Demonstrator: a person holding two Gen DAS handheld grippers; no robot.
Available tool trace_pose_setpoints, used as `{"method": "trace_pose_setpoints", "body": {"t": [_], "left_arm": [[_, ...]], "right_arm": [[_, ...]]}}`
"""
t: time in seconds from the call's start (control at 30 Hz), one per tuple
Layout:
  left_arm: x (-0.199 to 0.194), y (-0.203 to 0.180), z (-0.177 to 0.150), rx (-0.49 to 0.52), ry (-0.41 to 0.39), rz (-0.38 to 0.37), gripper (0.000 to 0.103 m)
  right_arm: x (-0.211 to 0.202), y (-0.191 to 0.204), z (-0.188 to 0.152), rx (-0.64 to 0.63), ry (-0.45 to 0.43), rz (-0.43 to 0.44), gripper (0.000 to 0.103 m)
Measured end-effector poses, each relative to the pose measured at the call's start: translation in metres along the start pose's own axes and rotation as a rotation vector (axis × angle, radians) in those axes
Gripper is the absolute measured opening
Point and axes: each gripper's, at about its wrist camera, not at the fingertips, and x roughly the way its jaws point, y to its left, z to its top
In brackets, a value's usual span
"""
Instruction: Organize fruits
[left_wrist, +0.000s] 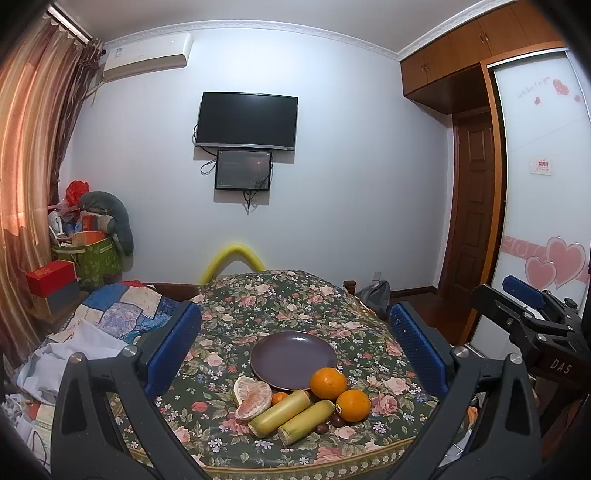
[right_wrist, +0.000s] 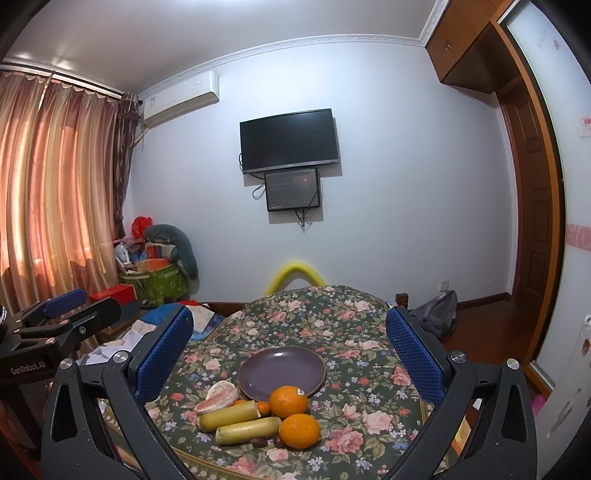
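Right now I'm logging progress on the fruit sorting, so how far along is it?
Nothing looks done: the purple plate is bare. Nothing is in hand either; the left gripper and right gripper both hang open above the table. Left to do: the two oranges, the peeled pomelo piece, the two sugarcane pieces and the small dark fruits all lie on the floral cloth.

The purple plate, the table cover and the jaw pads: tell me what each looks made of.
Purple plate: probably glazed ceramic, going by its soft sheen and thin darker rim. Table cover: a printed floral sheet draping over the edges; cloth or vinyl, hard to tell. Pads on the left gripper: blue rubber or foam with a fine dotted grip texture, mounted on black arms that look like plastic.
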Motion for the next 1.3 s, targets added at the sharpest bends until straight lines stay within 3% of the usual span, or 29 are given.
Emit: {"method": "trace_pose_setpoints", "body": {"t": [1.3], "left_arm": [[0.0038, -0.0046, 0.0021, 0.005, 0.012, -0.011, 0.103]], "right_arm": [[-0.0028, -0.003, 0.0015, 0.0, 0.001, -0.002, 0.103]]}}
